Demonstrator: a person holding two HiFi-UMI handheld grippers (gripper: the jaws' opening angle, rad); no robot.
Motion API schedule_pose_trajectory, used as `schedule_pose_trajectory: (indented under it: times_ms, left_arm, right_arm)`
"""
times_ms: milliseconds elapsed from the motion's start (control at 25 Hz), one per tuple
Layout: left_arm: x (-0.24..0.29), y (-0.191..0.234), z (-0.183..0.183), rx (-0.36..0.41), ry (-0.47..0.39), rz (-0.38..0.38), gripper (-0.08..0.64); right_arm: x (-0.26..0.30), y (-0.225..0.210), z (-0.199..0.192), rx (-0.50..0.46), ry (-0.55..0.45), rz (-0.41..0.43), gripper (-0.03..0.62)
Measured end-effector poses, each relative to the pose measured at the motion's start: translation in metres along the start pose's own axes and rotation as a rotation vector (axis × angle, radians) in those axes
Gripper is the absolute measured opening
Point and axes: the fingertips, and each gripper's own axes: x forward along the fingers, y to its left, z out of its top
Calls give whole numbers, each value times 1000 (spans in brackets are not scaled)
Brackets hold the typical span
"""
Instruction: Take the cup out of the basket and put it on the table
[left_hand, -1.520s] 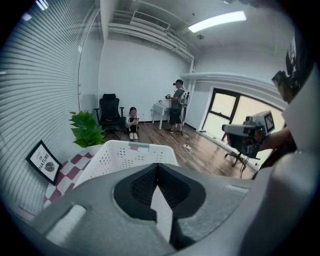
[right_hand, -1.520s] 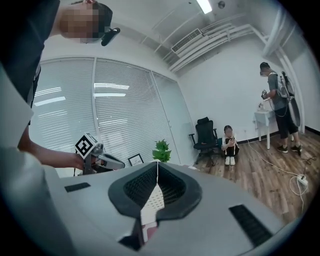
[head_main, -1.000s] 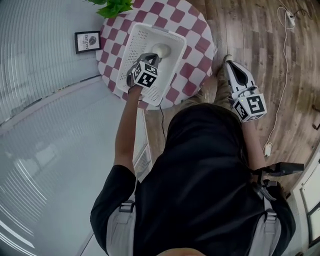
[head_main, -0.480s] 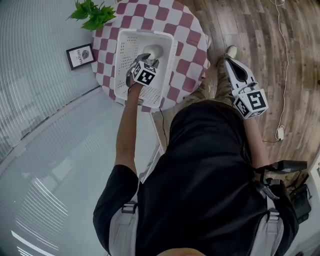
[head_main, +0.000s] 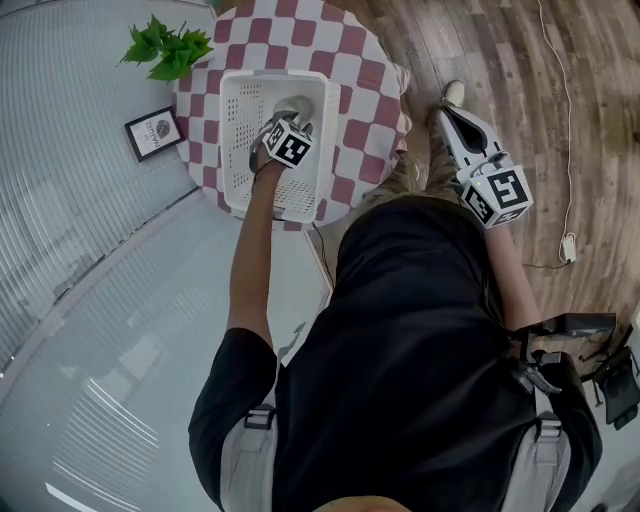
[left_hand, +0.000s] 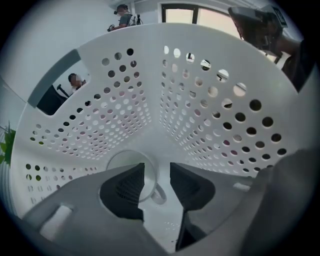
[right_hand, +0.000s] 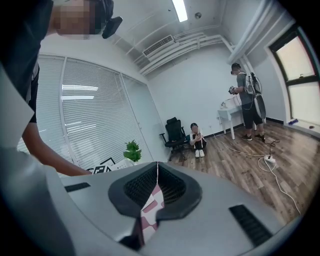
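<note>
The left tool (head_main: 296, 118) points down into the white basket (head_main: 240, 150) on the checked desk (head_main: 365, 90), upper middle of the head view. Its jaws, just opened, stand apart with the rim of the cup (left_hand: 127, 159) in the gap, ungripped, on the basket's bottom. The right tool (right_hand: 157, 172), at right, is closed and empty.

Framed pic (head_main: 152, 135), sitting at ~9 o'clock of the table (head_main: 370, 60), is showing dark print, too small to read. Left cube (head_main: 287, 143) & right cube (head_main: 497, 197) are showing b/w square codes only, no letters or nos.
</note>
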Motion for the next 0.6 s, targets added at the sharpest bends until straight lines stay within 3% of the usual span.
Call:
schedule_pose_trajectory:
  times_ms: [160,240,440,600]
  left_arm:
    - [4,1,5,67,49,8,153]
    - [6,3,6,85,66,17,66]
    - [6,10,1,129,84,57,28]
    - [6,10,0,113,82,41,25]
  right_arm:
    - [1,-2,0,7,3,0,12]
    - [1,-4,-1,10,6,-1,12]
    - [3,-11,-2,20,3,-11,12]
    - [5,-10,0,23,3,-8,12]
